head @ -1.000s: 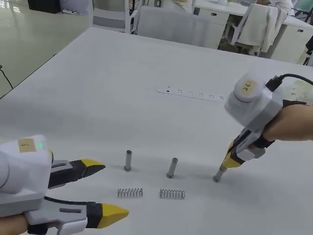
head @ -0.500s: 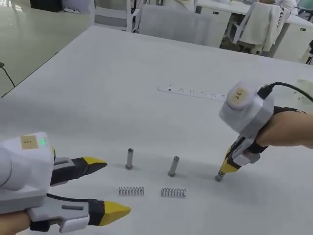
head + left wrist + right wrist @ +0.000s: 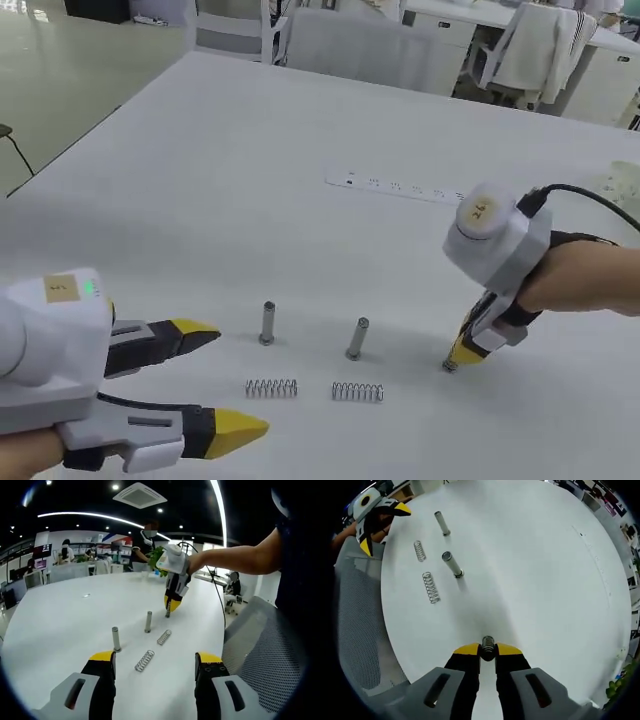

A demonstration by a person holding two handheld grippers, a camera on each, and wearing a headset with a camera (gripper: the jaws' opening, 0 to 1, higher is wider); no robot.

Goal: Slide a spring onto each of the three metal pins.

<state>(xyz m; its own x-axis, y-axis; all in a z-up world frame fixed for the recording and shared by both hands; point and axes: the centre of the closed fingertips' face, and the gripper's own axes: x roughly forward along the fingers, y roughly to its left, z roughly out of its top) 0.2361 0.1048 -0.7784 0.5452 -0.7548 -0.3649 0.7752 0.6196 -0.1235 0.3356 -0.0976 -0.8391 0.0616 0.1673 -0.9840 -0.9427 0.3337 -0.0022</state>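
Observation:
Two bare metal pins stand upright on the white table: a left pin (image 3: 267, 323) (image 3: 115, 638) (image 3: 440, 523) and a middle pin (image 3: 357, 338) (image 3: 148, 621) (image 3: 452, 563). Two loose springs lie in front of them, one (image 3: 272, 387) (image 3: 144, 660) (image 3: 419, 550) by the left pin, the other (image 3: 357, 392) (image 3: 164, 637) (image 3: 431, 587) by the middle pin. My right gripper (image 3: 462, 354) (image 3: 488, 650) (image 3: 169, 605) is shut on a third spring (image 3: 488, 643), held low over the right pin (image 3: 449, 366), which its tips mostly hide. My left gripper (image 3: 225, 382) (image 3: 156, 661) hovers open near the left pin.
A white power strip (image 3: 400, 188) lies farther back on the table (image 3: 250, 180). Chairs (image 3: 360, 50) stand along the far edge, one with a jacket draped over it. A grey mesh chair (image 3: 260, 640) sits at the near edge beside me.
My right gripper has gone down with its spring over the right pin, so less of that pin shows. The left gripper has barely moved.

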